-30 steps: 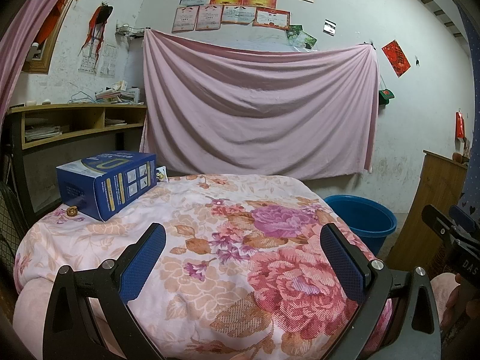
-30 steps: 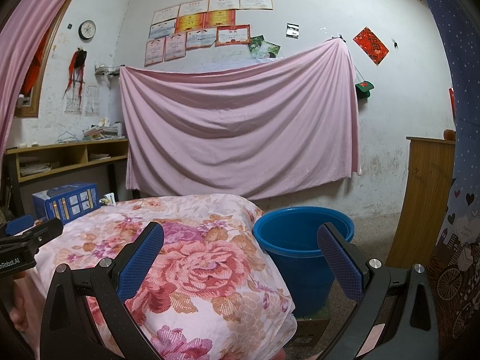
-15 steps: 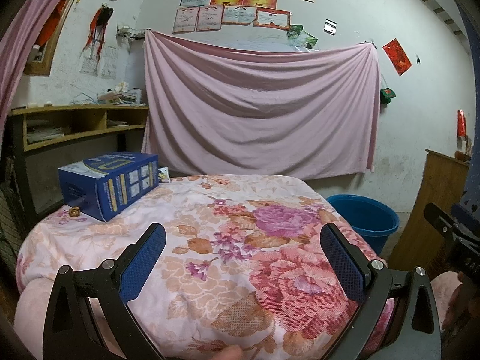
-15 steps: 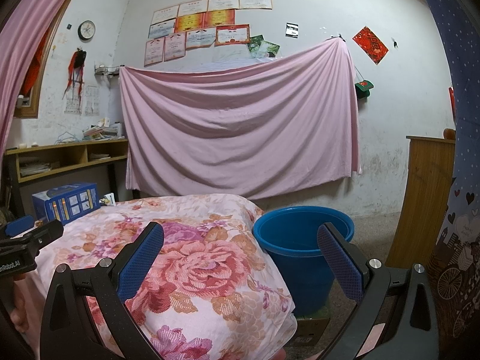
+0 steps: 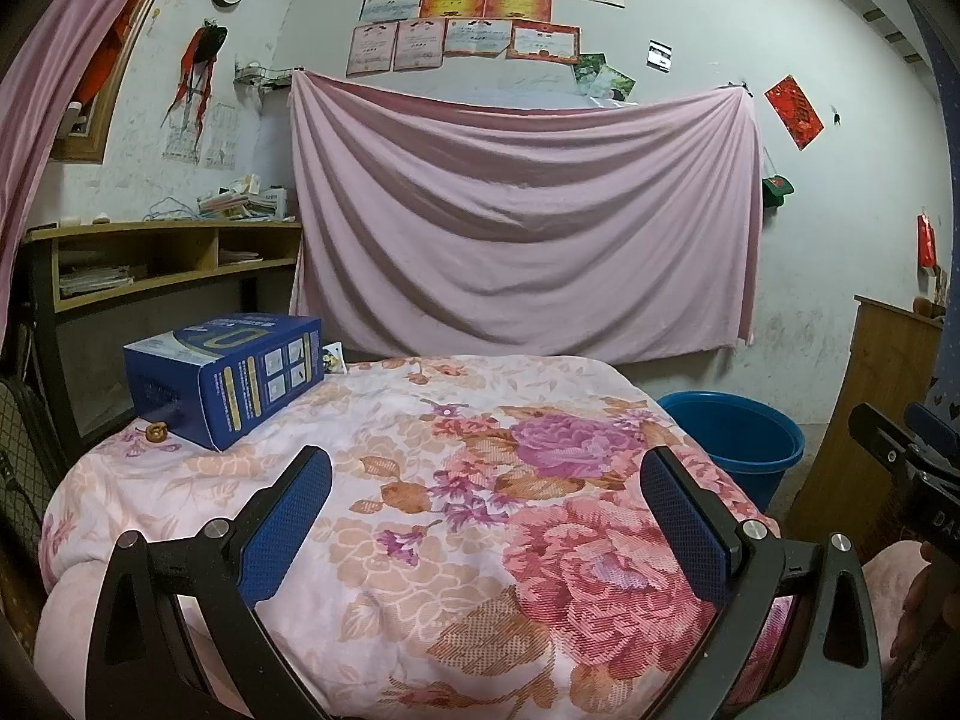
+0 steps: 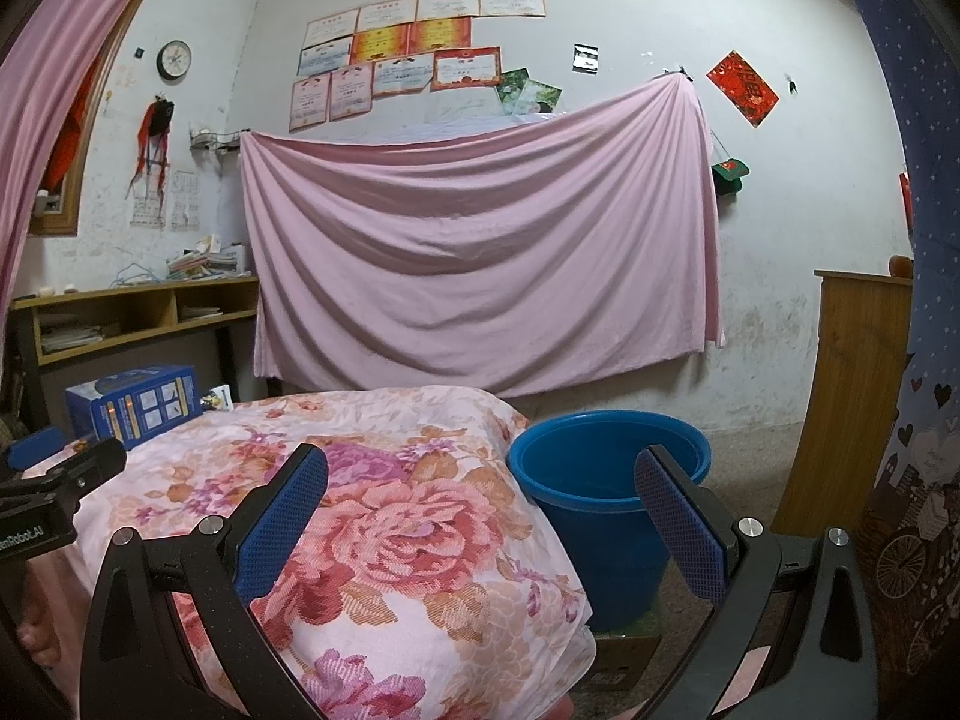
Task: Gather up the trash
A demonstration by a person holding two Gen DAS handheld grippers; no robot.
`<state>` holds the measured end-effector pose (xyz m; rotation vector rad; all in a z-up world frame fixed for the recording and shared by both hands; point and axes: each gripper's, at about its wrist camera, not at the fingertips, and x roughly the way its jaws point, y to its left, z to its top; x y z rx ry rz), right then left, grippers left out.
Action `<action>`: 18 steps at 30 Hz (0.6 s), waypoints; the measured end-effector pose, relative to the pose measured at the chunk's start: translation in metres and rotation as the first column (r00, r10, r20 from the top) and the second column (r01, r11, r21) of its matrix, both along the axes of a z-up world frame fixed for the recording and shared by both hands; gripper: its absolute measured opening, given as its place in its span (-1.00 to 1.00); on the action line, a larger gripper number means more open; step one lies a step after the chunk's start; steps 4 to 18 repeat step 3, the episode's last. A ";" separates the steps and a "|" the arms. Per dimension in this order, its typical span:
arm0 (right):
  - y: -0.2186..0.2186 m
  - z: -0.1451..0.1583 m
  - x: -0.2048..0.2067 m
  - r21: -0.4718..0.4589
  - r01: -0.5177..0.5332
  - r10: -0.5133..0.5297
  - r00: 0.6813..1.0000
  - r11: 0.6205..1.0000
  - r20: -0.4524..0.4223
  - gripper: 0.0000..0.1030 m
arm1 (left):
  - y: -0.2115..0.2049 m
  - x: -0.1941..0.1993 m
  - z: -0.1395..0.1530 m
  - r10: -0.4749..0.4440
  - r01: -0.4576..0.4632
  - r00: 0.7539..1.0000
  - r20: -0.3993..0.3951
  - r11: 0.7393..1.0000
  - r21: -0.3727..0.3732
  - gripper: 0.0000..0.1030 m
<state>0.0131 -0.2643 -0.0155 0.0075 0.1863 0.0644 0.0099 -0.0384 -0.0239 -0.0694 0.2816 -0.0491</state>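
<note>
Both tools are at the near edge of the floral-covered surface (image 5: 420, 420), empty. The left gripper (image 5: 486, 516) has its 2 fingers spread wide apart, nothing between them; the right gripper (image 6: 480, 510) is likewise spread wide and holds nothing. Both hover above the cover, not touching it, which suits an approach position before a pick.

Candidate trash sits at the far left corner of the surface: a blue carton (image 5: 225, 375) lying on its side, a small brown scrap (image 5: 157, 433) touching the cover just beside the carton's near end, and a small packet (image 5: 333, 357) at the carton's far end. What the packet is cannot be told.

The blue bucket (image 6: 606, 480) stands on the floor just beside the right edge of the surface, open-topped; it is judged to be the collection point. The right gripper faces it, the left gripper faces the carton, so a left-hand pick is the likely next step.
</note>
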 end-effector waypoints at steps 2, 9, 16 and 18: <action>0.000 0.000 0.000 -0.001 0.002 -0.002 1.000 1.000 -0.002 1.00 | 0.000 0.001 -0.001 -0.001 0.001 1.000 -0.004 1.000 0.001 0.96; 0.000 0.000 0.000 0.000 0.002 -0.002 1.000 1.000 -0.002 1.00 | 0.000 0.001 -0.002 0.000 0.000 1.000 -0.005 1.000 0.003 0.96; 0.000 0.000 0.000 0.000 0.002 -0.002 1.000 1.000 -0.002 1.00 | 0.000 0.001 -0.002 0.000 0.000 1.000 -0.005 1.000 0.003 0.96; 0.000 0.000 0.000 0.000 0.002 -0.002 1.000 1.000 -0.002 1.00 | 0.000 0.001 -0.002 0.000 0.000 1.000 -0.005 1.000 0.003 0.96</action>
